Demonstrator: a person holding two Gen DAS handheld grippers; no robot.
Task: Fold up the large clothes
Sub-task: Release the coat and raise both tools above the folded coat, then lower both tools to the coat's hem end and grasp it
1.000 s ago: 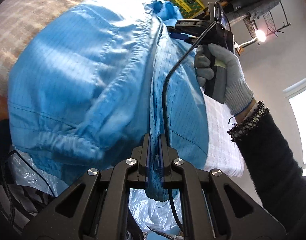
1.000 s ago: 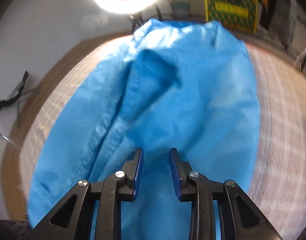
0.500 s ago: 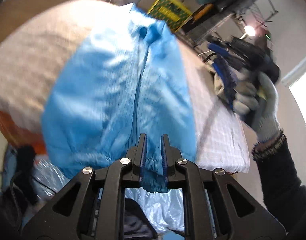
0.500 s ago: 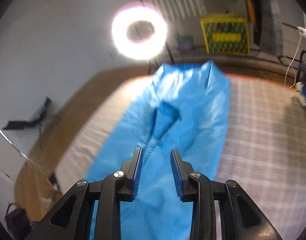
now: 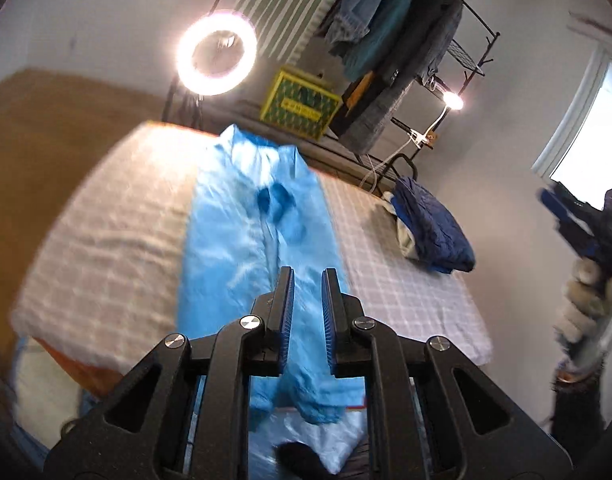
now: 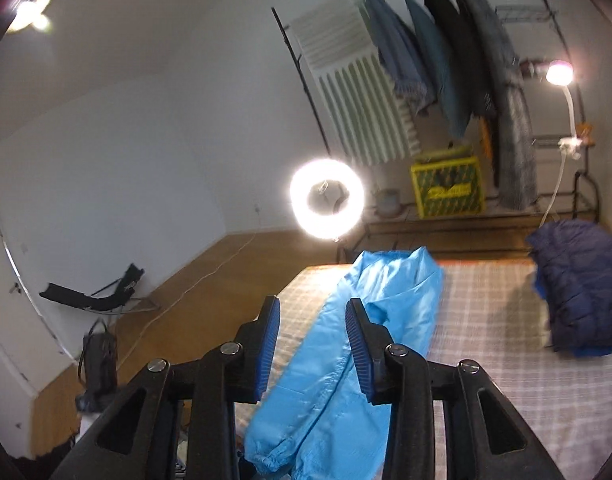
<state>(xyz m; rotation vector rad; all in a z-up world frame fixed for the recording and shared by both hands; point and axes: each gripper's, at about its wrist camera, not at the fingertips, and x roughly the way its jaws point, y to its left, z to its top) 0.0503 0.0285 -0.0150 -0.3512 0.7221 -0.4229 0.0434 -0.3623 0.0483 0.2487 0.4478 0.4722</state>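
Garment: light-blue jacket (image 5: 262,240), lying lengthwise in a narrow strip down the checked bed (image 5: 106,232), cuffed end hanging over the near edge; likely laid long for a crosswise fold.
Left gripper (image 5: 307,292): above the near hem, fingers parted narrowly, nothing between them.
Right gripper (image 6: 312,328): raised clear, fingers wide, empty.
Finished pile: navy jacket (image 6: 578,280) folded at the far right of the bed, out of the working area.
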